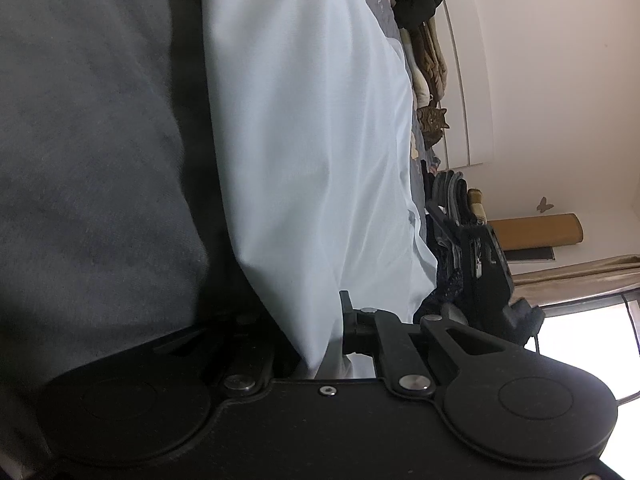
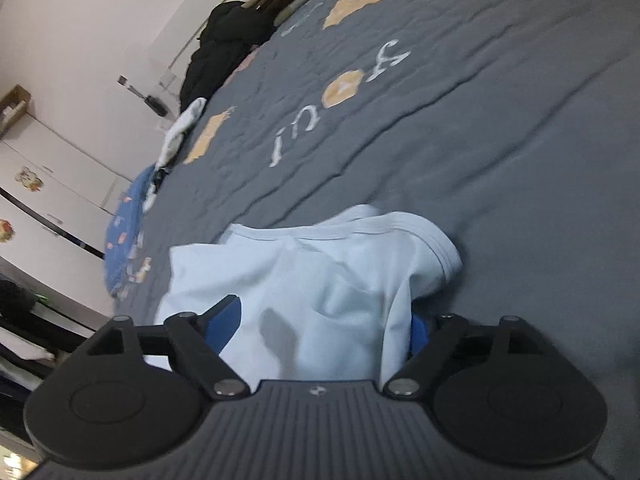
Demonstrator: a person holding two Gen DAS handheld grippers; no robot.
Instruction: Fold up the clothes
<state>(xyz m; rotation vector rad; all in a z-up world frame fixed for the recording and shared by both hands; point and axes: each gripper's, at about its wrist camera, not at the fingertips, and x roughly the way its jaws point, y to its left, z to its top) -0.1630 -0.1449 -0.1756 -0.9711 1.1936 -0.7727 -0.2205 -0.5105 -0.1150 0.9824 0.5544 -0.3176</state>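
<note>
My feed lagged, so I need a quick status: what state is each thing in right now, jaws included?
Left gripper: jaws shut on the pale blue shirt.
Right gripper: jaws wide open, shirt cloth lying between them, not pinched.
Pale blue shirt: bunched and creased on the bed, not yet folded.
Grey bedspread: spread out, rippled.
Black jacket: heaped at the bed's far edge.

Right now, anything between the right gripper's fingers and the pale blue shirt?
Nothing visible. The pale blue shirt already lies bunched between the right gripper's spread blue fingers on the grey bedspread. The left gripper is pinched on another part.
</note>
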